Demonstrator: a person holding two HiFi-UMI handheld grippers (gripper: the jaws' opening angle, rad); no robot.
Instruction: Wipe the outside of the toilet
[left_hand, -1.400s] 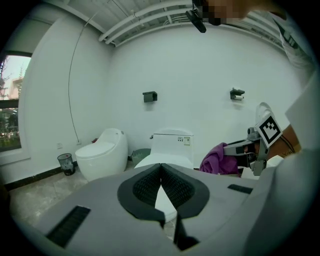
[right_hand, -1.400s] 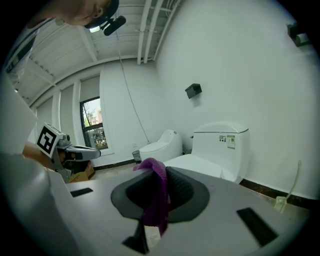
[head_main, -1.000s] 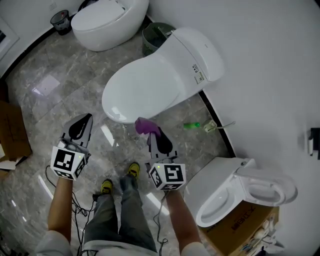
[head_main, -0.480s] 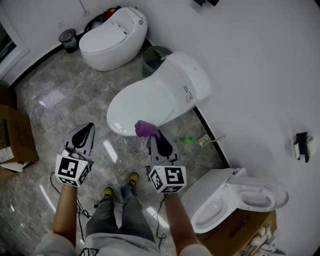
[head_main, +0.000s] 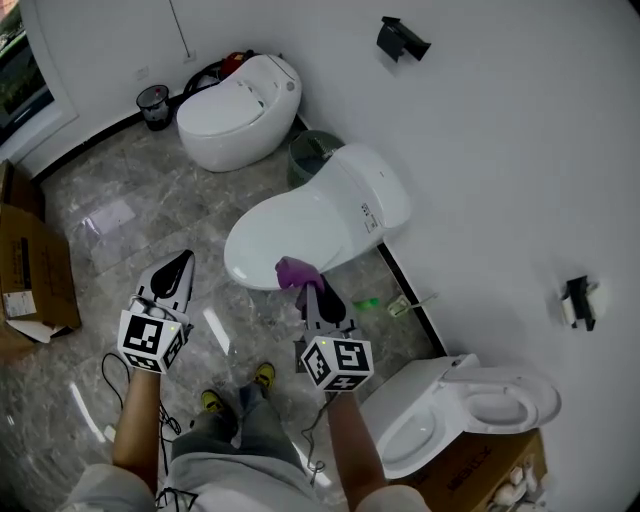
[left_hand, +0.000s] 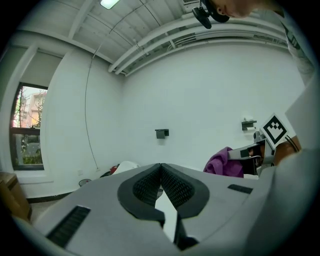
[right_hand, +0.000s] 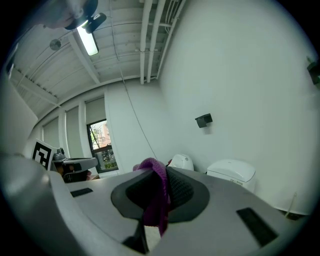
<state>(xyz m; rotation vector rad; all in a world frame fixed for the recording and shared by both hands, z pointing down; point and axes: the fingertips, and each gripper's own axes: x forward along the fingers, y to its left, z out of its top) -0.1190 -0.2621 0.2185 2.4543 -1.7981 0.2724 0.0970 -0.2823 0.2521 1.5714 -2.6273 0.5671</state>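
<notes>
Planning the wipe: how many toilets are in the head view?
3. An egg-shaped toilet at the far corner; a closed-lid toilet just ahead of the purple cloth in the right gripper; an open-lid toilet at lower right, atop a cardboard box. Others may lie off-frame.

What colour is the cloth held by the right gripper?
The cloth is purple; it shows best in the right gripper view.
</notes>
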